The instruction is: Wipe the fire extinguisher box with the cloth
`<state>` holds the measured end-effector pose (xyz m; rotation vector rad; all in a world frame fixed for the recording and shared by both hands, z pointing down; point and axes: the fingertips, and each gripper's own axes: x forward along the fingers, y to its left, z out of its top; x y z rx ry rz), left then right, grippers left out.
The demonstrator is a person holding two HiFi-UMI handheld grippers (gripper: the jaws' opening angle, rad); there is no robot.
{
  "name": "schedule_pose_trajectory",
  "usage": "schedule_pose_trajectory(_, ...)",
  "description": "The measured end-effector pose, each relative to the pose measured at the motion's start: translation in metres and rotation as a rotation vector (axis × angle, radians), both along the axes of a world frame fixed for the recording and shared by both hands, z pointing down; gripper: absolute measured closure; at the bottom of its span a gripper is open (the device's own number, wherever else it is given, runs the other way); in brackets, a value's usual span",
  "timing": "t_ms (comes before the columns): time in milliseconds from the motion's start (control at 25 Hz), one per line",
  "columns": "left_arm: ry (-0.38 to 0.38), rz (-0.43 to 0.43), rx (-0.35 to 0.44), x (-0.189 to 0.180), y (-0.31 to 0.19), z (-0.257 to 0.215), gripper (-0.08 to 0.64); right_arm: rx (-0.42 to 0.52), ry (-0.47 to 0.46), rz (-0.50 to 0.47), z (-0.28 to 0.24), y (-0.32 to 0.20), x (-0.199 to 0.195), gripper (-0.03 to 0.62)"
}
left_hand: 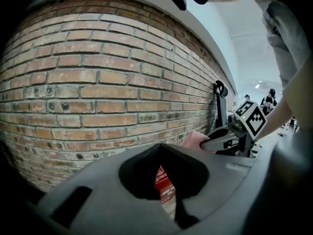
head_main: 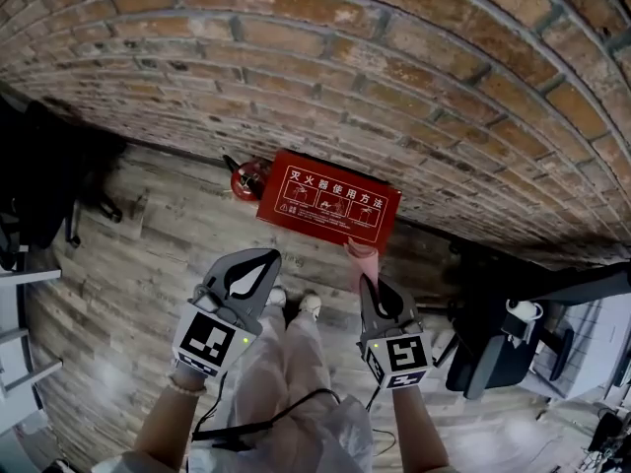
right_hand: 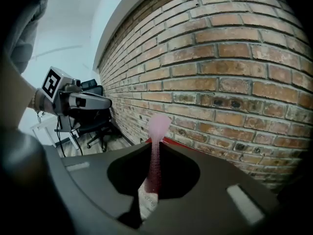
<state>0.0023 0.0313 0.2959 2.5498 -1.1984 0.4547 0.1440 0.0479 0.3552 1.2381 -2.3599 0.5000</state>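
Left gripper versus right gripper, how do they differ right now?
The right gripper is shut on the pink cloth; the left gripper is shut on nothing. The right gripper's cloth reaches the lower edge of the red box; the left gripper sits back from it. Both point toward the brick wall.

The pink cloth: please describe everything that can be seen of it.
The pink cloth looks like soft, finely textured fabric, pale pink, pinched into a narrow strip. The right hand-held gripper holds it, jaws closed on its lower part. The free end sticks out past the jaws, rounded and slightly wider. It points toward the red fire extinguisher box at the foot of the brick wall. Whether it touches the box cannot be told.
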Motion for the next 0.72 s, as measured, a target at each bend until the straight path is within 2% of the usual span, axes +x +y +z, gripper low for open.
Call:
schedule_pose_trajectory(320, -0.01, 0.055, 0.003, 0.01, -0.025, 0.037, 0.563, -0.027, -0.007, 0.112, 0.041, -0.033, 0.018, 0.565)
schedule_pose_trajectory(480, -0.031, 0.092, 0.005, 0.016, -0.036, 0.054, 0.563, -0.028, 0.048, 0.12, 0.063, -0.052, 0.032, 0.565)
schedule_pose_trajectory(720, -0.041, 0.081, 0.012, 0.013, -0.054, 0.073, 0.563, -0.032, 0.115, 0.153, 0.089, -0.079, 0.054, 0.565)
